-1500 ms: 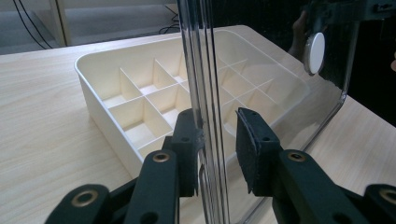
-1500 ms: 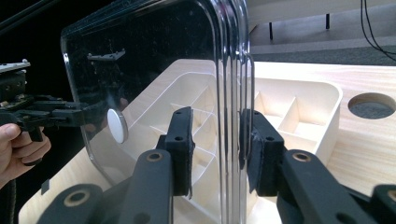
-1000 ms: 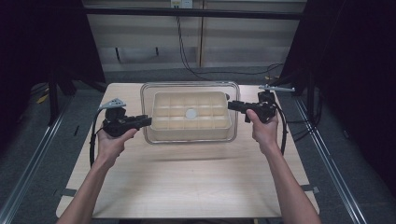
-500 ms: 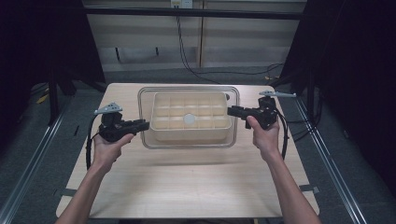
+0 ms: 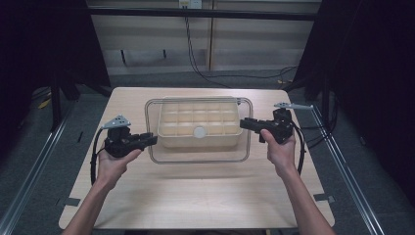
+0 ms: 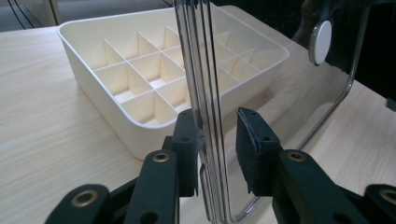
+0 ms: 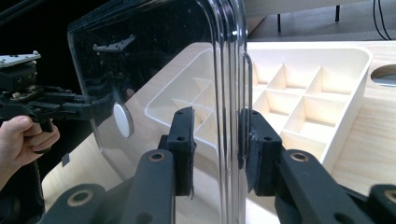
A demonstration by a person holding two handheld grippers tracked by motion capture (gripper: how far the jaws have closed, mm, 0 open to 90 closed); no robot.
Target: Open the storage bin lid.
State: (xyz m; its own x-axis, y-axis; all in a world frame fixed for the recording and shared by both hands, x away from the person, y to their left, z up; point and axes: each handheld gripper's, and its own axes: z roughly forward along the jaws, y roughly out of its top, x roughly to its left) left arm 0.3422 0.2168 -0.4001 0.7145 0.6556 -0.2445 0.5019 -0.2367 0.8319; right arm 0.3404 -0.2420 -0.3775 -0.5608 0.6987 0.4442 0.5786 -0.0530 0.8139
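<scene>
A clear lid (image 5: 195, 155) with a white knob (image 5: 199, 132) is held up between both grippers, standing steeply on the person's side of a cream compartment tray (image 5: 195, 99). My left gripper (image 5: 152, 139) is shut on the lid's left short edge, the rim (image 6: 201, 70) running between its pads (image 6: 252, 149). My right gripper (image 5: 243, 123) is shut on the opposite edge, the lid (image 7: 154, 60) rising between its jaws. The tray (image 6: 107, 116) rests on the table behind the lid, its cells bare (image 7: 348, 121). The knob (image 6: 320, 42) shows on the lid's face (image 7: 123, 120).
The wooden table (image 5: 195, 200) has free room in front of the lid and at both sides. A hand with the left gripper (image 7: 60, 109) shows through the lid in the right gripper view. Cables lie on the floor beyond the table's far edge.
Both hands have drawn toward the person, and the lid has come up off the tray with them. The tray has stayed in place.
</scene>
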